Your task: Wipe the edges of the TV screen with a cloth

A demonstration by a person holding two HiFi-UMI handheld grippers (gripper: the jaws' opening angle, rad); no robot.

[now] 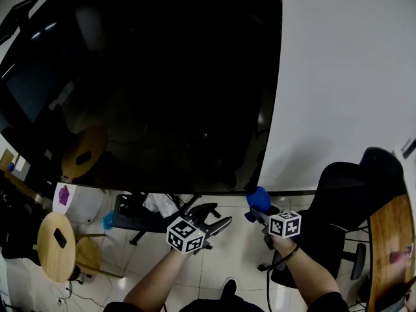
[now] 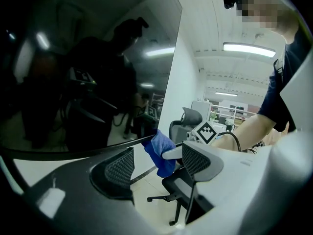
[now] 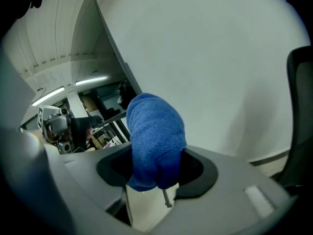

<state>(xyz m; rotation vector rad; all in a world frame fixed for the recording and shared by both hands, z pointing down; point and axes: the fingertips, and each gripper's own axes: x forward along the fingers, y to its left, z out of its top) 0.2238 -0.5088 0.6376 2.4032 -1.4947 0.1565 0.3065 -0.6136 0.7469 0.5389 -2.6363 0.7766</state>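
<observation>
Closest in, my forearms get chopped off by the bottom of the head view, so there's not much of me to see. My left gripper has its jaws wide apart with nothing between them. Its black pads have a mesh texture and sit in smooth grey plastic. My right gripper has its jaws clamped on the cloth, a blue fuzzy microfibre thing bunched into a rounded lump that hides most of both pads.

The cloth is up at the bottom edge of the TV screen, right by its lower right corner. From the left gripper view it looks like it's touching the bezel, but I can't swear to it. The screen is glossy black and basically a mirror, so it's all murky reflections, and its left side runs out of the picture.

Further out there's a black office chair just right of my right arm and partly behind it, plus a wooden bench cut off at the right border. Another dark chair sits on the pale tiled floor under the TV, left of my left gripper. Way over on the left is a round wooden stool with a small dark thing on it that I can't identify. Right of the TV it's just plain white wall.
</observation>
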